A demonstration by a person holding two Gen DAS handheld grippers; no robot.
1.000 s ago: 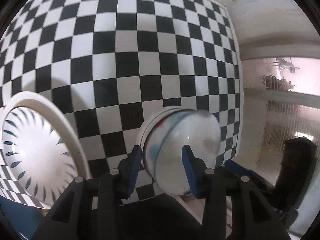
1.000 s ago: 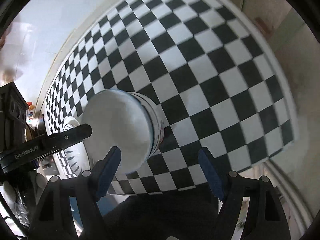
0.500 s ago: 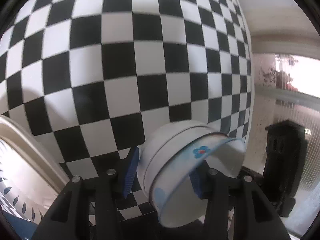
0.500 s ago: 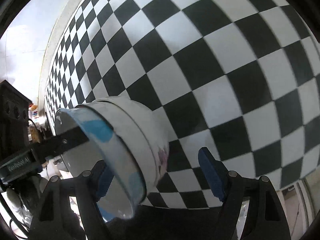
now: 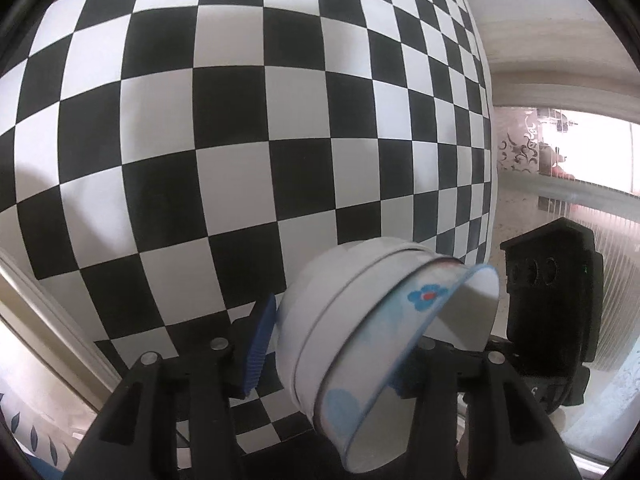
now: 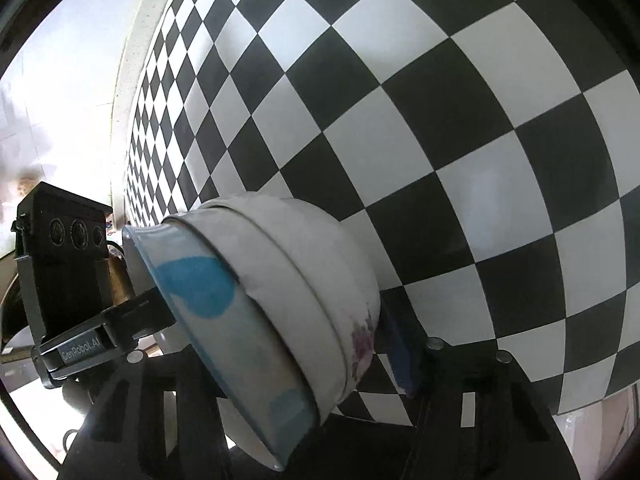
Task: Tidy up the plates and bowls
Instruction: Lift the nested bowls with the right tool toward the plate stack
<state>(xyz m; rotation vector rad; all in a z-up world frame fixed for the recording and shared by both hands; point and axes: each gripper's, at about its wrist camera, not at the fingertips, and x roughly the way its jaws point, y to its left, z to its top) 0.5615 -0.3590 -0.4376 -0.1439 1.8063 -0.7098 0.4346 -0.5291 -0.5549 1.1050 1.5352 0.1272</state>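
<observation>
A stack of nested white bowls (image 5: 340,320) (image 6: 280,264) lies tilted on its side just above the checkered tablecloth (image 5: 240,120). The innermost bowl (image 5: 424,296) has a blue rim and blue flowers; the outer one (image 6: 360,336) bears a purple flower. My left gripper (image 5: 328,364) is shut on the stack, its left pad against the base and its other finger hidden behind the rim. My right gripper (image 6: 314,354) straddles the same stack from the other side with its jaws closing. Its right pad sits close beside the base; its left finger is hidden by the bowls.
A white plate (image 5: 24,432) with dark blue leaf marks shows at the bottom left of the left wrist view. The table's edge (image 5: 490,140) runs down the right, with a bright window beyond. Each tool's black body (image 5: 552,300) (image 6: 60,248) stands close to the other.
Both grippers came down toward the tablecloth with the bowls. The stack tipped so its mouth faces sideways. The right jaws narrowed around it, and the plate slid nearly out of the left view.
</observation>
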